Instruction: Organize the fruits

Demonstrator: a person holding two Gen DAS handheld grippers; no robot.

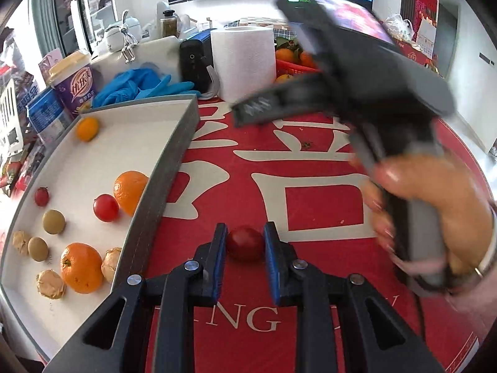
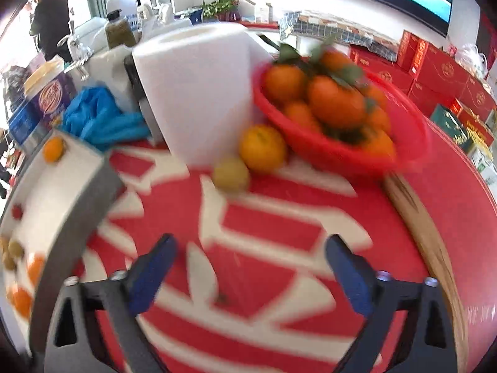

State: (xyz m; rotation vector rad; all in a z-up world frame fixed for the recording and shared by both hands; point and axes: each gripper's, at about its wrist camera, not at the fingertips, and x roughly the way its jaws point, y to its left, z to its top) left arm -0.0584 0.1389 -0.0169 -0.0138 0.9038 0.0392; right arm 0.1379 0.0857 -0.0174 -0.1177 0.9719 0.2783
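Observation:
My left gripper (image 1: 245, 227) is shut on a small red tomato (image 1: 244, 245), low over the red tablecloth just right of the tray. The white tray with a grey rim (image 1: 174, 155) holds oranges (image 1: 81, 267), another red tomato (image 1: 106, 207), green fruits (image 1: 53, 221) and walnuts (image 1: 50, 283). My right gripper (image 2: 251, 239) is open over the cloth with nothing between its fingers. Beyond it lie a loose orange (image 2: 262, 148) and a yellow-green fruit (image 2: 231, 174), beside a red basket (image 2: 341, 155) of leafy mandarins. The left wrist view shows the right gripper blurred, held by a hand (image 1: 435, 211).
A paper towel roll (image 1: 243, 62) stands behind the cloth, with blue gloves (image 1: 139, 85) and a purple cup (image 1: 79, 88) to its left. A wooden strip (image 2: 425, 233) runs along the table's right side. Red boxes (image 2: 441, 71) are stacked at the back right.

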